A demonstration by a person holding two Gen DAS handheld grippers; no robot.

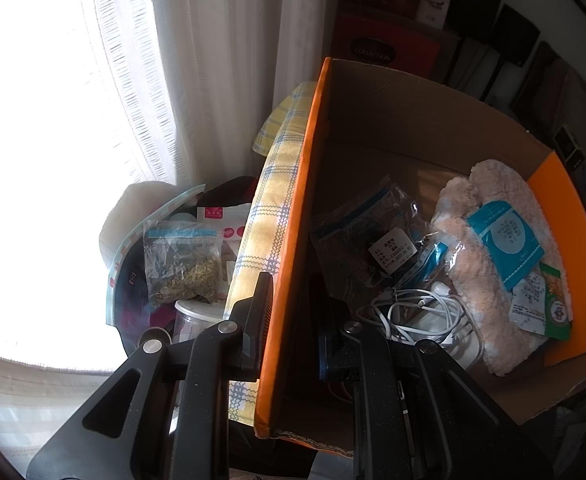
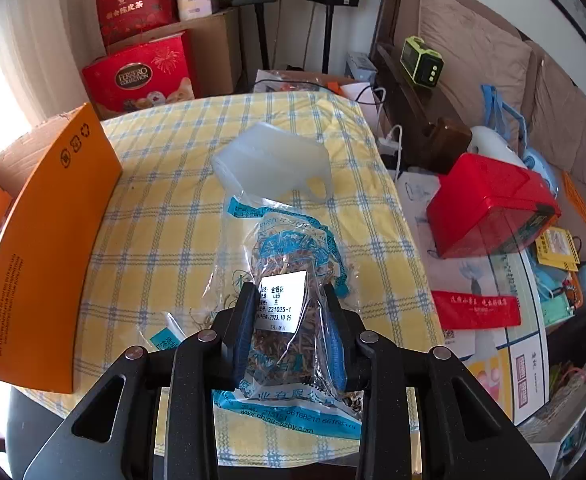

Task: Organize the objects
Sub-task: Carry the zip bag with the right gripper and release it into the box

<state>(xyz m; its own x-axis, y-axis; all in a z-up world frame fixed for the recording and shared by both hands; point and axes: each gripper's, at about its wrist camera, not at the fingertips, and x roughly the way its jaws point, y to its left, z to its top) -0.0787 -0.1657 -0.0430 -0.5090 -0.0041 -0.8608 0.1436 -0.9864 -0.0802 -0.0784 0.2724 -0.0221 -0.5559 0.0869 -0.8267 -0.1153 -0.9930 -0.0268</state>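
While clamped, herb bag (image 2: 285,312) between right fingers (image 2: 242,332).

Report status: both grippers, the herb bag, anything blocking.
Left gripper shut on orange box flap. Right gripper shut on herb bag over the tablecloth. White plastic container lies just beyond.

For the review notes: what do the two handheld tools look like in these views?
Both match. The left tool and right tool are matte black, angular linkage arms with triangular cut-outs and round silver pivot pins. Each ends in two flat upright fingers; blue pads line the right tool's inner faces, and a blue pad edge shows on the left. No cables, sleeves or hands are visible.
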